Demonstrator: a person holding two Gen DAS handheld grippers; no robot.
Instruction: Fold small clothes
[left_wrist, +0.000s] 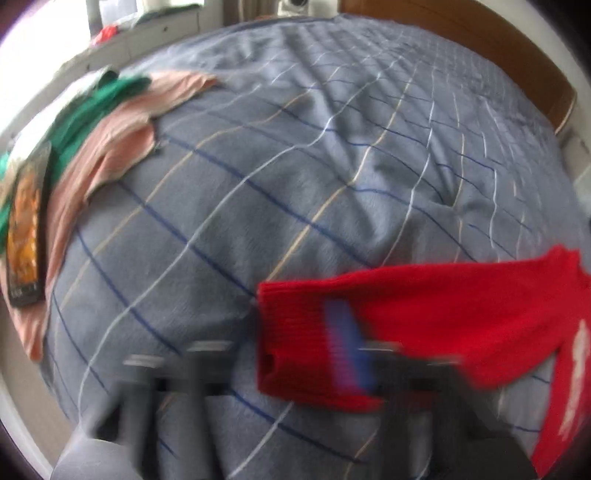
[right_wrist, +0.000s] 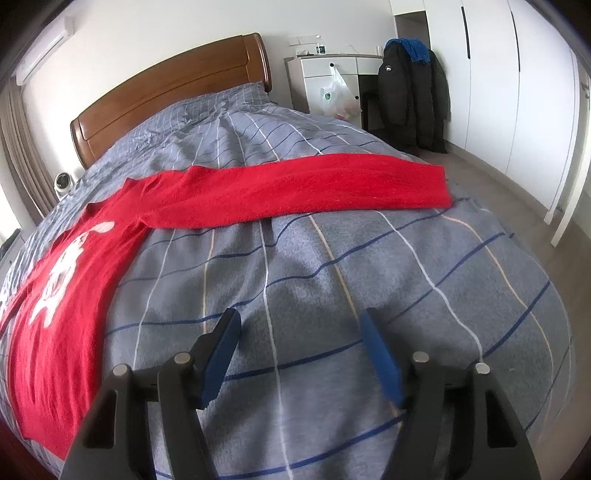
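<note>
A red sweater (right_wrist: 74, 280) with a white print lies flat on the grey checked bedcover (right_wrist: 332, 280). One sleeve (right_wrist: 295, 192) stretches out to the right. The left wrist view is blurred by motion. In it the other sleeve (left_wrist: 461, 306) runs in from the right, ending in a ribbed cuff (left_wrist: 291, 332). My left gripper (left_wrist: 347, 350) shows its blue pads as one streak, pressed together on that cuff. My right gripper (right_wrist: 301, 317) hangs open over bare bedcover, right of the sweater's body, with nothing between its fingers.
Pink (left_wrist: 122, 133) and green (left_wrist: 99, 99) clothes lie heaped at the bed's left edge, a phone (left_wrist: 27, 229) beside them. A wooden headboard (right_wrist: 166, 85) stands at the far end. Beyond the bed are a small white camera (right_wrist: 62, 182), a white cabinet (right_wrist: 325, 74) and dark coats (right_wrist: 413, 96).
</note>
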